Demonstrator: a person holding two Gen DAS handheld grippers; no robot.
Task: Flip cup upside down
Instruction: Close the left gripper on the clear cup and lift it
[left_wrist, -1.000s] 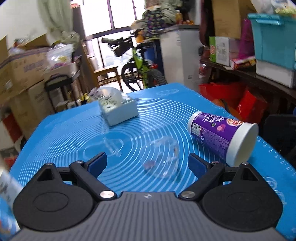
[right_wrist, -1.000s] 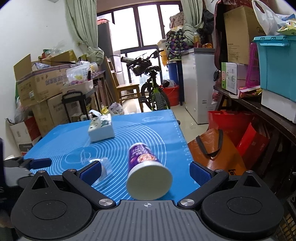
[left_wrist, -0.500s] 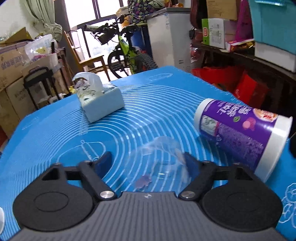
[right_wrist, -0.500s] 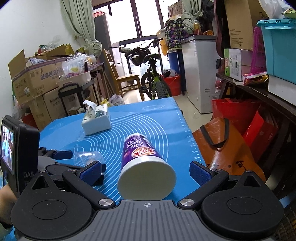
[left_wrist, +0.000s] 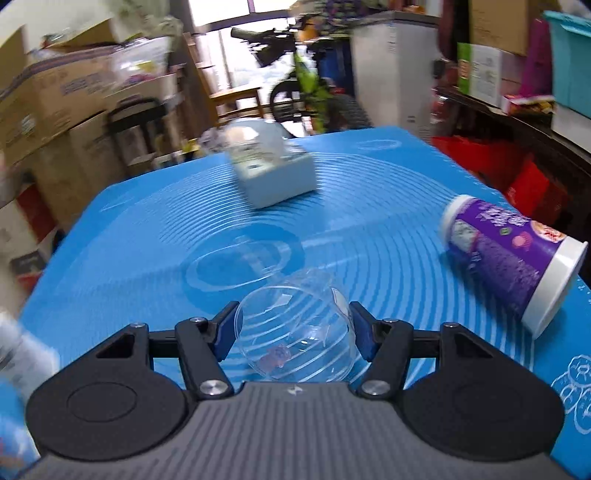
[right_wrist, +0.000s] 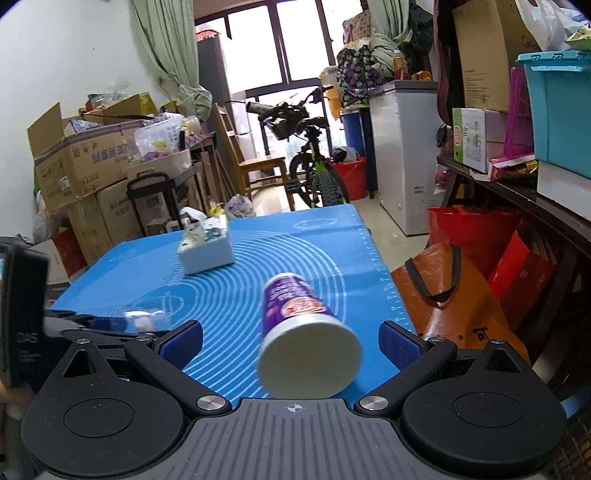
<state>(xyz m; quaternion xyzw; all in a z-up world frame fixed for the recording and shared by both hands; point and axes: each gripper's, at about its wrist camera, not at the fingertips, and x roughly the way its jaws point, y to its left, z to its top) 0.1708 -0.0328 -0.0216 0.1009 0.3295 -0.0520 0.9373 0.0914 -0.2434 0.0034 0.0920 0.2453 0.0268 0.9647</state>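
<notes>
Tightly, the left gripper (left_wrist: 293, 326) clamped a clear plastic cup (left_wrist: 295, 332), its blue pads (left_wrist: 224, 328) pressed against either side of the thin wall. The cup sat between the fingers close to the gripper body, its rounded side facing the camera; whether its mouth pointed up or down could not be told. A small purple smear showed through its lower wall.

The right gripper (right_wrist: 291, 338) stood wide open and held nothing, its blue pads (right_wrist: 183, 339) well apart on either side of a purple paper cup (right_wrist: 303, 332). That cup lay on its side on the blue mat (right_wrist: 229, 295) covering the surface, its white end toward the right gripper and not touching either pad. Seen from the left wrist camera, the purple paper cup (left_wrist: 513, 262) lay to the right of the clear cup and apart from it.

Beyond the purple cup, farther across the mat (left_wrist: 147, 240), a white tissue box (right_wrist: 207, 251) rested flat, also seen blurred in the left view (left_wrist: 273, 173). Past the far edge of the mat stood a bicycle (right_wrist: 314, 162), a wooden chair (right_wrist: 258, 166) and stacked cardboard boxes (right_wrist: 74, 170).
</notes>
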